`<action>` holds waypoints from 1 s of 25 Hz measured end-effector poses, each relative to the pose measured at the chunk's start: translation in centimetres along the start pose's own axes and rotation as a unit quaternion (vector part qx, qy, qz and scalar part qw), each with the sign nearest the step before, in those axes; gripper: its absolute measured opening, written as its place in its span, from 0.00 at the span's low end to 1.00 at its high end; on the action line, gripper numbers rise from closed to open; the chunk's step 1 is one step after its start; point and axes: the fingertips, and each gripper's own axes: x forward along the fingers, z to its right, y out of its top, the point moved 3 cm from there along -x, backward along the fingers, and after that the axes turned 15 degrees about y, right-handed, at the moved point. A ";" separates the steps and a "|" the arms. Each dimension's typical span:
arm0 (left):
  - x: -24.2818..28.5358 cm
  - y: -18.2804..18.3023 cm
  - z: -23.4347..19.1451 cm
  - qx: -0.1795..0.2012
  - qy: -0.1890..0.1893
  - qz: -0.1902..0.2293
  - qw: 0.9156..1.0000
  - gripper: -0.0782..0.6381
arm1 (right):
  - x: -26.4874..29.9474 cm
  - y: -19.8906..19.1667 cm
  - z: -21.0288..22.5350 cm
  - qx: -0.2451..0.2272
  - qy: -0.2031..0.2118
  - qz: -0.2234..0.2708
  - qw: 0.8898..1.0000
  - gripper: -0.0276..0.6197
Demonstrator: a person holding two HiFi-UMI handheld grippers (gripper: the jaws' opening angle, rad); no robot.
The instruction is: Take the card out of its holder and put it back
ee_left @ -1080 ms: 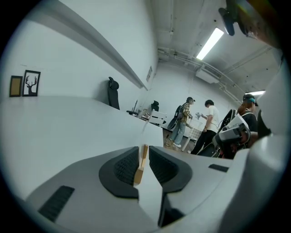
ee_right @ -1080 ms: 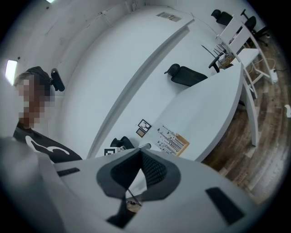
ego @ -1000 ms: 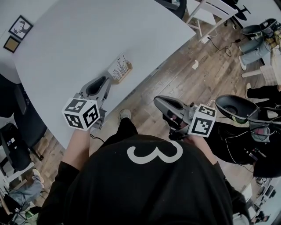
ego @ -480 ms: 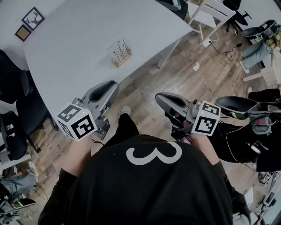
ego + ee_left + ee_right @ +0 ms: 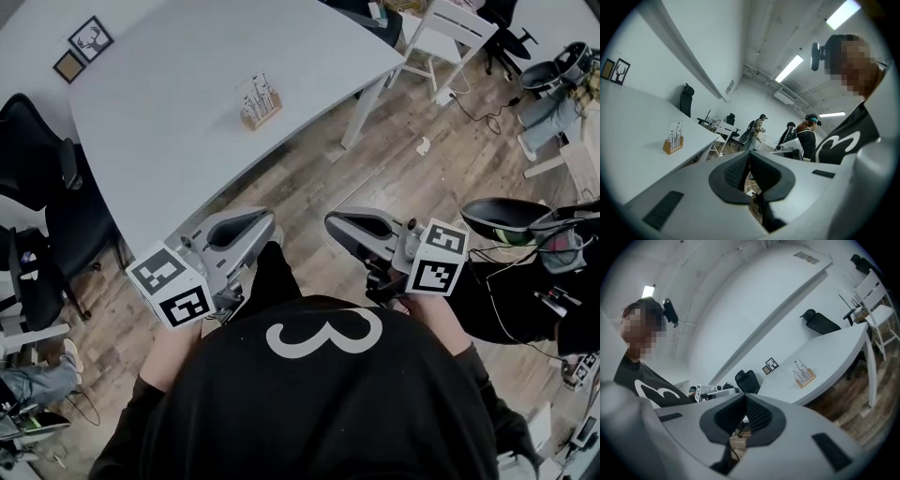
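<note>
My left gripper (image 5: 251,228) sits low by my body at the near edge of the table (image 5: 169,122). Its pads are pressed together with nothing between them, as the left gripper view (image 5: 749,155) shows. The card (image 5: 256,96) stands upright in its wooden holder (image 5: 262,116), well apart from both tools, out on the far part of the tabletop. It lies almost straight ahead of the left tips. Its broad face and the holder's long axis run diagonally from near-left to far-right. My right gripper (image 5: 349,228) hangs over the wooden floor to the right, also clenched on nothing (image 5: 745,398), and from there the card is far and off to the left. I judge the left one better placed, but either needs a long reach forward and must open first.
</note>
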 end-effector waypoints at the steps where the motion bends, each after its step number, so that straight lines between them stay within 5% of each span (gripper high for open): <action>1: 0.0 -0.3 0.3 -0.002 -0.005 -0.003 1.000 0.13 | 0.0 -0.1 -0.2 -0.002 0.004 -0.001 1.000 0.06; 9: 0.8 -1.9 2.6 -0.015 -0.029 -0.020 0.999 0.13 | -0.6 -0.9 -1.4 -0.008 0.008 -0.013 1.000 0.06; 25: -0.4 -2.1 2.6 -0.035 -0.017 -0.013 0.999 0.13 | -0.4 -2.0 -2.6 -0.010 0.001 -0.014 1.000 0.06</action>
